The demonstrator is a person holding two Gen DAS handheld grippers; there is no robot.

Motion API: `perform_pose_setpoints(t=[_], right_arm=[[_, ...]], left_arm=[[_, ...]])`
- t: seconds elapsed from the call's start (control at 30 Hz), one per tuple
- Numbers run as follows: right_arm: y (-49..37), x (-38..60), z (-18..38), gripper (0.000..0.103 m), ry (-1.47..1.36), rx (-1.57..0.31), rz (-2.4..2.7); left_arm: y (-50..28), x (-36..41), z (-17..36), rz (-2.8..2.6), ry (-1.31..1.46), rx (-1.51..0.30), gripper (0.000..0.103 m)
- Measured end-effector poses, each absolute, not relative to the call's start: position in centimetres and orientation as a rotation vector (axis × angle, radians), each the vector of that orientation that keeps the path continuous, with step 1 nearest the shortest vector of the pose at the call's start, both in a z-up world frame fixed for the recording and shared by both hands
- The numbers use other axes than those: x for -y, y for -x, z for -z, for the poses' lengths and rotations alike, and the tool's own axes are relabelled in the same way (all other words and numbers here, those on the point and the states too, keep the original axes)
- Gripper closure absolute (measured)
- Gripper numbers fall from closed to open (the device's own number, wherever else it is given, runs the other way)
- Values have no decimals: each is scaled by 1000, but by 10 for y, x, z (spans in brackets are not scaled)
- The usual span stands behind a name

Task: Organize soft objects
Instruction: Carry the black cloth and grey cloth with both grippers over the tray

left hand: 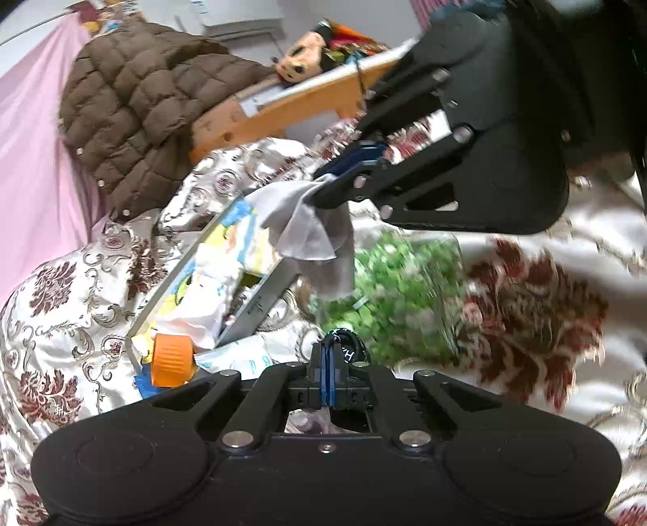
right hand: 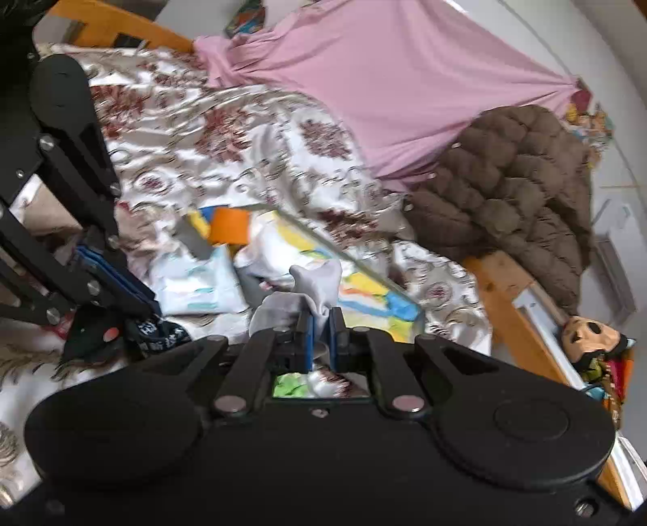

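The right gripper (right hand: 319,323) is clamped on a grey sock (right hand: 319,287), held above the bedspread (right hand: 226,121). The left gripper (left hand: 330,356) pinches a black sock (left hand: 349,344) near a green bag (left hand: 400,299).

A bed with an orange-brown wooden frame (left hand: 283,109) carries a glossy cream bedspread with dark red floral medallions (right hand: 226,133). A pink sheet of draped fabric (right hand: 404,81) hangs along one side. The plain white wall (left hand: 250,8) bears a white wall-mounted air-conditioning unit (left hand: 242,22). Lighting is even daylight.
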State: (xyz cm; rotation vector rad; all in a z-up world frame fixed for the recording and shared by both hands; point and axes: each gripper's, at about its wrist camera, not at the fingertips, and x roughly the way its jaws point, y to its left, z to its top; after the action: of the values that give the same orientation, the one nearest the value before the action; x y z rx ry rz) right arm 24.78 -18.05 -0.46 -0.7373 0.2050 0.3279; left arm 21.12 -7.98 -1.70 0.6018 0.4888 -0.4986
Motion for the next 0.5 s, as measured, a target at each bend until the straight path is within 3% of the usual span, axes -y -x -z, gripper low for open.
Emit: perform_pose_setpoints(t=[0.5], right_arm=[[-255,178,-5,101,682,-136,-224]], left_arm=[[-229,61,-8,408,-391,-318,103]])
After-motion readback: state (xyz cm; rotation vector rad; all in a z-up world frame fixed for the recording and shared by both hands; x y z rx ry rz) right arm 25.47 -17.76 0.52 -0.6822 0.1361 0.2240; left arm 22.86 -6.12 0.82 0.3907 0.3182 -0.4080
